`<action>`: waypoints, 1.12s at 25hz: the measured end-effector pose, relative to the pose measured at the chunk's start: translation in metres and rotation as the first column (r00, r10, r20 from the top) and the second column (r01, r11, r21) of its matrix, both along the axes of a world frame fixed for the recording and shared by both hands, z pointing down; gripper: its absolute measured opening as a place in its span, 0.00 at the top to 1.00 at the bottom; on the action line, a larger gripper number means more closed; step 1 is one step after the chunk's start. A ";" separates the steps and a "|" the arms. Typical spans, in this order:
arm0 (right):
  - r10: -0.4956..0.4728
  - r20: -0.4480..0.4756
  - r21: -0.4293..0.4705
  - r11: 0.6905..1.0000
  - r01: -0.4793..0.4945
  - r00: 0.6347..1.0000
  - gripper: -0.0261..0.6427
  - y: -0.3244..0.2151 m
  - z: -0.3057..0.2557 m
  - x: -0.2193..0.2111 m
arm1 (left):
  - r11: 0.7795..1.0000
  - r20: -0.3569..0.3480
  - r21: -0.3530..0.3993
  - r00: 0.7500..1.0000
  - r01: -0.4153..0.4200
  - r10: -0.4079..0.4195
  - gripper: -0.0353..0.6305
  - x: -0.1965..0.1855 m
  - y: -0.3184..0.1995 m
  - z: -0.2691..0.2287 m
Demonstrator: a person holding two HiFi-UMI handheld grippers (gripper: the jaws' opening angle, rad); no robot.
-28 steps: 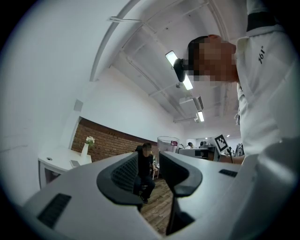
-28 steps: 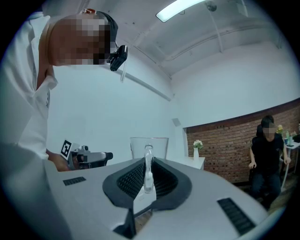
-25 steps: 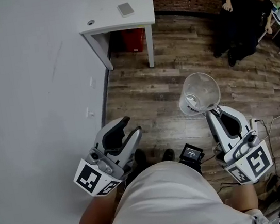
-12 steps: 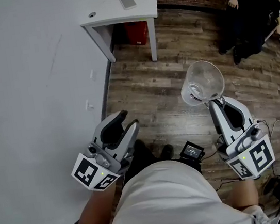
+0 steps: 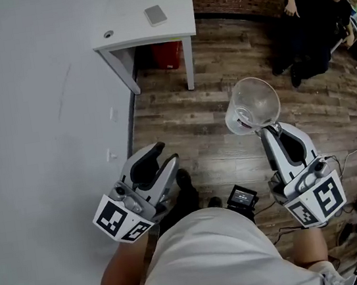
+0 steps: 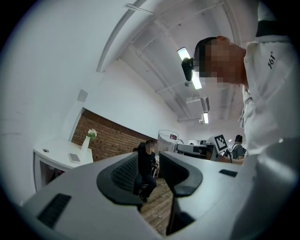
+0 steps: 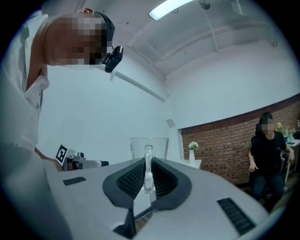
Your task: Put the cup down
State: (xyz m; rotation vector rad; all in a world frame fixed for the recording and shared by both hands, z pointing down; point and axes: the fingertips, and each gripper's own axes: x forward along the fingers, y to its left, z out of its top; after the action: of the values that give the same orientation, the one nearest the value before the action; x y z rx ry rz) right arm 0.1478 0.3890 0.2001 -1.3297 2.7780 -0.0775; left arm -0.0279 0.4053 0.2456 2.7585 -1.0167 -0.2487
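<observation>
Handle pinched, cup point(image 5: 250, 104) juts beyond right claw point(image 5: 267, 131)

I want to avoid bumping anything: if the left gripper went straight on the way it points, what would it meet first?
The way looks free nearby. Far ahead of the left gripper, the seated person in black shows between its open jaws, though depth is unclear.

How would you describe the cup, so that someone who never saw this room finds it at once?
Find the wooden floor beside the white desk. Over it, the right gripper holds the cup by its handle. It is the only clear, see-through thing there.
</observation>
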 end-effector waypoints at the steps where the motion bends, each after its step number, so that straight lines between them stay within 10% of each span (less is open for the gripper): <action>1: 0.008 -0.003 -0.001 1.000 -0.008 1.000 0.91 -0.010 -0.001 -0.004 | 1.000 -0.003 0.003 1.000 -0.009 0.009 0.75 -0.003 -0.012 -0.001; 28: 0.088 -0.010 -0.020 0.996 -0.088 0.996 0.91 -0.228 -0.007 -0.075 | 0.998 0.000 -0.006 0.998 -0.058 0.058 0.75 -0.079 -0.222 -0.006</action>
State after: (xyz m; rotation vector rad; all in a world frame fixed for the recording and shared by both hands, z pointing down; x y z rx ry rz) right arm 0.0730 0.1609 0.1933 -1.4582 2.7287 -0.0964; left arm -0.1074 0.1830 0.2398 2.7781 -0.9340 -0.2361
